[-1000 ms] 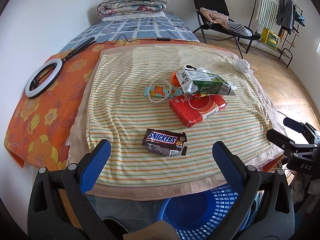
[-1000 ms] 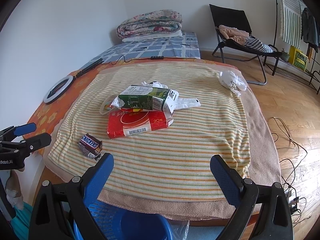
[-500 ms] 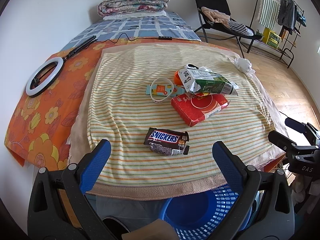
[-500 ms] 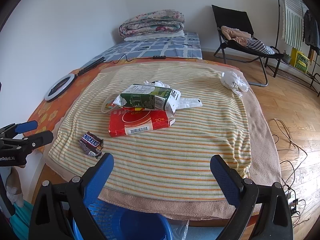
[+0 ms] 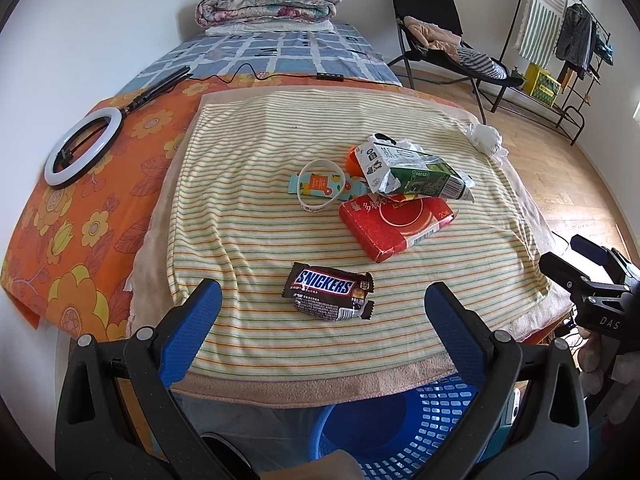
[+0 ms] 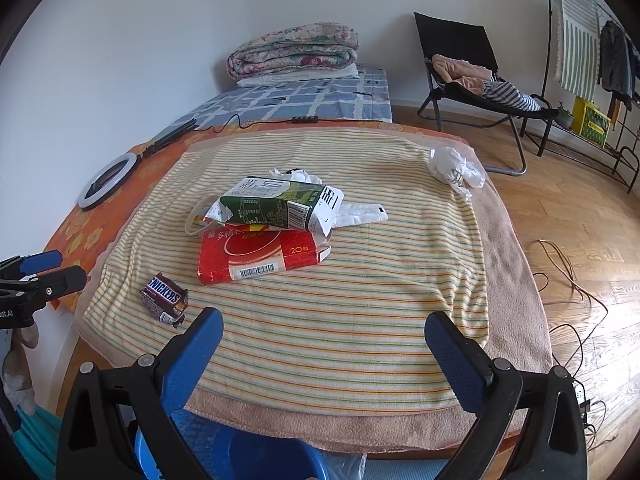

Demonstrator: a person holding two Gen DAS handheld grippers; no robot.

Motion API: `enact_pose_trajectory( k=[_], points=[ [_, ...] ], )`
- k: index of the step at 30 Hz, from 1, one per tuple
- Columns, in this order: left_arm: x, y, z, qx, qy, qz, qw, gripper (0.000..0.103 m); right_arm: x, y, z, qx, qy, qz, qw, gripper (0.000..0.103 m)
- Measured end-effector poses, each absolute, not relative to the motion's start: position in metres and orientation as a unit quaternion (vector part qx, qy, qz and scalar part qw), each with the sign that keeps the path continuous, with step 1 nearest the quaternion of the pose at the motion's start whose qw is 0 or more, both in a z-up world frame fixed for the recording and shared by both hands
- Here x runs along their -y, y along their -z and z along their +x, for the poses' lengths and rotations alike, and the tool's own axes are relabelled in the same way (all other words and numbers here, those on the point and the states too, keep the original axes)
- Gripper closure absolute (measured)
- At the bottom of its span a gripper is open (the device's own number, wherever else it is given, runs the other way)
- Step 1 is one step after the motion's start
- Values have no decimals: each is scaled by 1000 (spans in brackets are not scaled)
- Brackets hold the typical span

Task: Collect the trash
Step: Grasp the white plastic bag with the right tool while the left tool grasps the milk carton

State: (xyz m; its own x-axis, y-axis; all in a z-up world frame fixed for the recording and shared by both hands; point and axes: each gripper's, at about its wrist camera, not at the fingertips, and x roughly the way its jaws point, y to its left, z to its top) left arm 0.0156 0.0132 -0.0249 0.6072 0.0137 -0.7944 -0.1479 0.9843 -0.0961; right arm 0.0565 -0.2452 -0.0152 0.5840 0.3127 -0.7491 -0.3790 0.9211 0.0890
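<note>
A Snickers wrapper (image 5: 329, 295) lies on the striped towel (image 5: 248, 216), just ahead of my open, empty left gripper (image 5: 323, 297); it also shows in the right wrist view (image 6: 165, 298). Behind it lie a red box (image 5: 396, 222) (image 6: 260, 254), a crushed green carton (image 5: 412, 176) (image 6: 280, 206) resting on it, a white wristband (image 5: 322, 192) and a crumpled white paper (image 5: 486, 138) (image 6: 454, 170). My right gripper (image 6: 323, 330) is open and empty over the towel's near edge. A blue basket (image 5: 404, 428) (image 6: 240, 452) stands below the bed edge.
A ring light (image 5: 82, 146) and its cable lie on the orange sheet at left. A folded quilt (image 5: 266, 4) sits at the bed's far end. A black chair (image 6: 468, 76) with clothes and a clothes rack (image 5: 568, 36) stand on the wooden floor at right.
Both grippers have edged forward over the bed. The left one has come closer to the Snickers wrapper. Nothing on the towel has moved.
</note>
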Motion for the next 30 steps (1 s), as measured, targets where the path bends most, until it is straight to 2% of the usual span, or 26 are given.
enact_pose_trajectory(
  k=[11, 17, 22, 24, 30],
  points=[
    [-4, 15, 62, -462, -8, -116, 879, 0, 282, -7, 101, -409, -169, -24, 896, 1],
    [-8, 18, 114, -483, 5, -141, 864, 0, 299, -16, 143, -403, -153, -33, 902, 1],
    [-15, 38, 160, -518, 12, -186, 835, 7, 317, -12, 184, -413, -137, -26, 900, 1],
    [-19, 47, 176, -531, 15, -204, 822, 14, 323, -8, 201, -417, -129, -26, 899, 1],
    [-21, 69, 207, -558, 14, -212, 802, 15, 333, 7, 253, -439, -125, -4, 890, 4]
  ],
)
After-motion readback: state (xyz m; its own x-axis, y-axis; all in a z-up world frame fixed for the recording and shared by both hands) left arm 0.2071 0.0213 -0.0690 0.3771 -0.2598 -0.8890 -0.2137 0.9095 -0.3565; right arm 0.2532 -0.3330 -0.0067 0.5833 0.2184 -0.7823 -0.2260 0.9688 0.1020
